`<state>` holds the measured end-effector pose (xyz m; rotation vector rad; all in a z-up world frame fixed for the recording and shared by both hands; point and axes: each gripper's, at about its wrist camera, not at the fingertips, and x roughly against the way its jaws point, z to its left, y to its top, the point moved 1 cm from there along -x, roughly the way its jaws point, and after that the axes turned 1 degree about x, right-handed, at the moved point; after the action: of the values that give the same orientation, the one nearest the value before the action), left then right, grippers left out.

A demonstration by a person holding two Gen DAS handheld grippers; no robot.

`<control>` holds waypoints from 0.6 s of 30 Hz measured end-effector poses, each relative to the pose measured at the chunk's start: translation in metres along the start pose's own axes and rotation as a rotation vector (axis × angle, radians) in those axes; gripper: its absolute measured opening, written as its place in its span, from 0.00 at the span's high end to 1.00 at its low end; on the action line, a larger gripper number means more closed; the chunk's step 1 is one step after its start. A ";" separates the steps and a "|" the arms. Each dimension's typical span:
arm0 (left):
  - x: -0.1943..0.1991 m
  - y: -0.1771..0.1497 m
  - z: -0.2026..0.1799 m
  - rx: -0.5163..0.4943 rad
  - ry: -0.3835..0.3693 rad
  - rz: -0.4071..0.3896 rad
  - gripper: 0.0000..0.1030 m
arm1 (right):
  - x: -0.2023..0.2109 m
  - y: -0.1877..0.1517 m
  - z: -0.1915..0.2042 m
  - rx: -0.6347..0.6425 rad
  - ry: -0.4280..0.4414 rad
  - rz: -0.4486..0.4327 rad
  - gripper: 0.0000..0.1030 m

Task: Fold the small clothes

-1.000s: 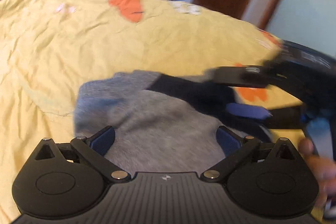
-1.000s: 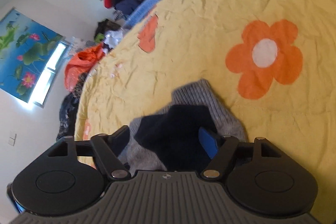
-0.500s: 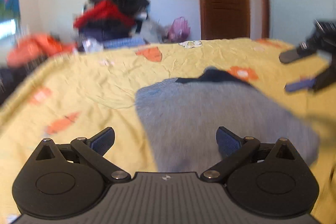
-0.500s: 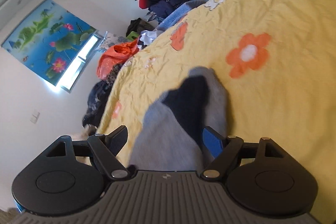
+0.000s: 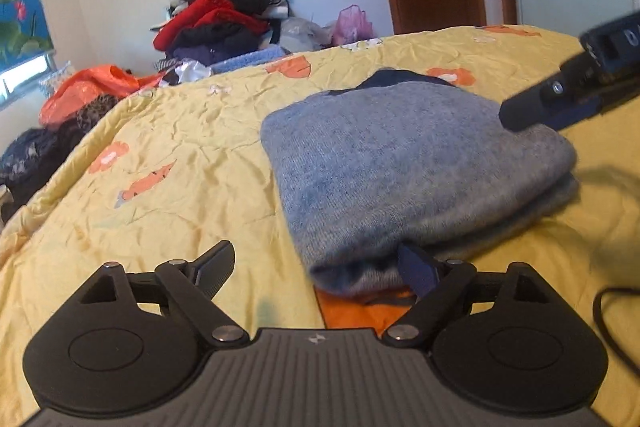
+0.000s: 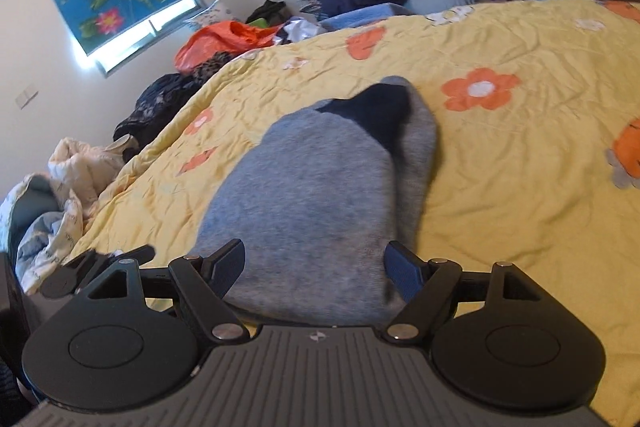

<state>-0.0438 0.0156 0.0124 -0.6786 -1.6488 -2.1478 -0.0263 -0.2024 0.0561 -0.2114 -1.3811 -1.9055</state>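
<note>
Folded grey garment lies on the yellow bedspread. Left gripper spread wide at its near edge. Right gripper, jaws wide, nothing held; only its view shows the garment's dark patch fully.

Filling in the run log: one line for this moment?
grey garment: folded, on yellow bedspread | left hand-held gripper: open | right hand-held gripper: open

Daylight from the window lights the room brightly and glares at the blind's foot, while fisheye bending curves the edges and the sweater looks slightly blurred.
</note>
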 end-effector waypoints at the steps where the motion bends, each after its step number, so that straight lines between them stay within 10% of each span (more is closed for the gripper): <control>1: -0.005 -0.001 -0.002 -0.006 0.014 0.015 0.14 | -0.003 0.000 0.002 0.000 0.003 0.006 0.23; 4: -0.010 -0.002 -0.005 -0.004 0.029 0.013 0.45 | -0.016 -0.006 0.001 0.001 -0.011 0.059 0.21; 5: -0.009 -0.001 -0.006 0.004 0.027 0.015 0.70 | -0.020 -0.009 0.001 0.014 -0.036 0.072 0.20; 9: 0.002 -0.004 -0.010 -0.032 0.087 -0.034 0.94 | -0.026 -0.026 0.001 0.101 -0.079 0.089 0.18; 18: 0.006 -0.024 0.000 -0.032 0.152 0.017 1.00 | -0.023 -0.030 0.001 0.137 -0.060 0.075 0.15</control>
<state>-0.0618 0.0223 -0.0037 -0.5223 -1.5278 -2.1601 -0.0305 -0.1865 0.0215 -0.2510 -1.5161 -1.7486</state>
